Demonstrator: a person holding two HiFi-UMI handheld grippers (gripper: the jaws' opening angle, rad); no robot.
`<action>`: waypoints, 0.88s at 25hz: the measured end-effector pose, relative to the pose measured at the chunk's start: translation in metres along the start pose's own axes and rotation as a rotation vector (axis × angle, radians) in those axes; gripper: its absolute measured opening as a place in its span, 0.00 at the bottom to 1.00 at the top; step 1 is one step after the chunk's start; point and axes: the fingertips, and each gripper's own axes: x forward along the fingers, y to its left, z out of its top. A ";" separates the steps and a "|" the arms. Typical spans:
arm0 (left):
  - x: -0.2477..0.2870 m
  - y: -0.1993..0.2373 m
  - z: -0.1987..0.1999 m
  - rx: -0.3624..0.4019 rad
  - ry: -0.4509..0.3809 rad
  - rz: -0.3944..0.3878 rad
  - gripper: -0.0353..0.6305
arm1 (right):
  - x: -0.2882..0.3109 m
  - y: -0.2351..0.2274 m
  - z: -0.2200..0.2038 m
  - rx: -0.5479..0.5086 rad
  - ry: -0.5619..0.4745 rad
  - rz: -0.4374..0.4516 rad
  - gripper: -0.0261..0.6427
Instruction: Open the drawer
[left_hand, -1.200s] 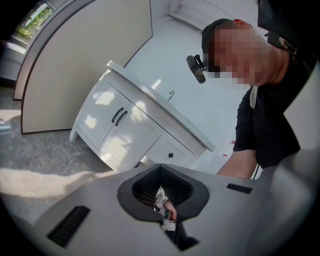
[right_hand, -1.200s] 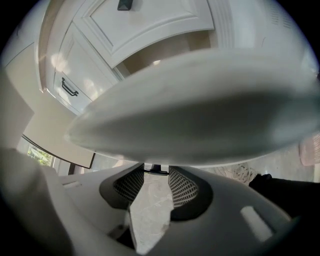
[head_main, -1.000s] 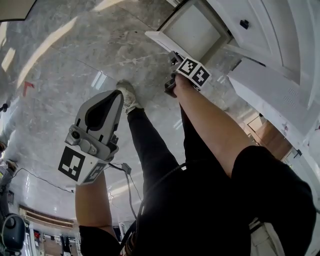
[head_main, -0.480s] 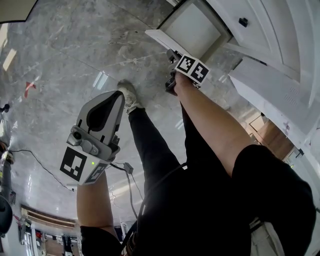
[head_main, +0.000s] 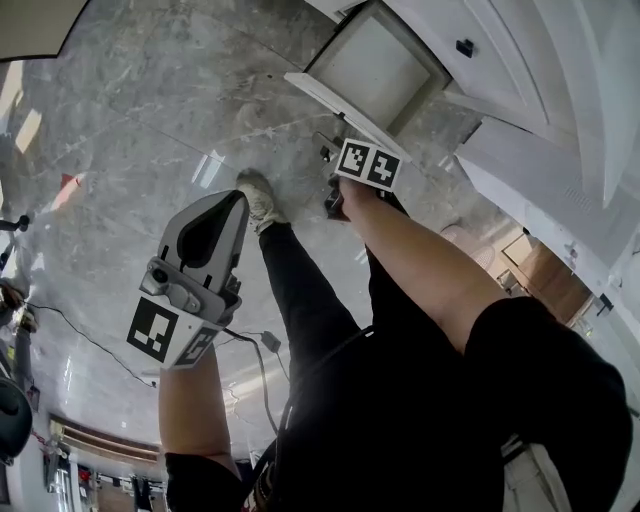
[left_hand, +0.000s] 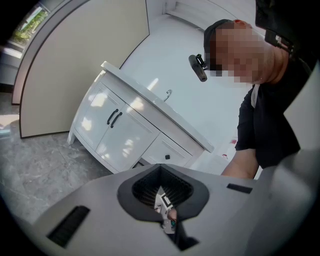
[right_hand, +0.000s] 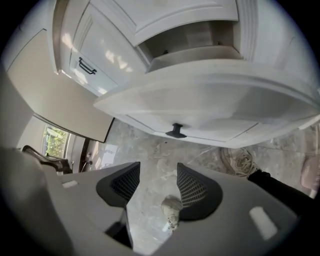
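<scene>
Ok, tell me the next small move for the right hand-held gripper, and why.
Probably draw the right hand-held gripper away from the drawer. The drawer already stands pulled out. The jaws have just been opening and hold nothing, and the black knob sits free beyond their tips, so the pull looks finished.

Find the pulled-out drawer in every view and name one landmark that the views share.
Head view: the drawer sits at top centre, seen from above.
Right gripper view: the drawer fills the upper middle, its front and black knob facing the camera.
Left gripper view: not made out; the cabinet's lower part is covered.
Shared landmark: the white cabinet, at the right in the head view, left of centre and top left in the others.
</scene>
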 end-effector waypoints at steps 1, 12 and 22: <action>0.001 -0.004 0.004 0.001 0.002 0.002 0.04 | -0.006 0.008 -0.005 -0.028 0.025 0.024 0.34; 0.014 -0.095 0.089 0.064 0.003 0.019 0.04 | -0.148 0.104 0.007 -0.638 0.165 0.339 0.33; 0.036 -0.221 0.185 0.168 -0.030 -0.001 0.04 | -0.309 0.145 0.110 -0.898 -0.065 0.443 0.17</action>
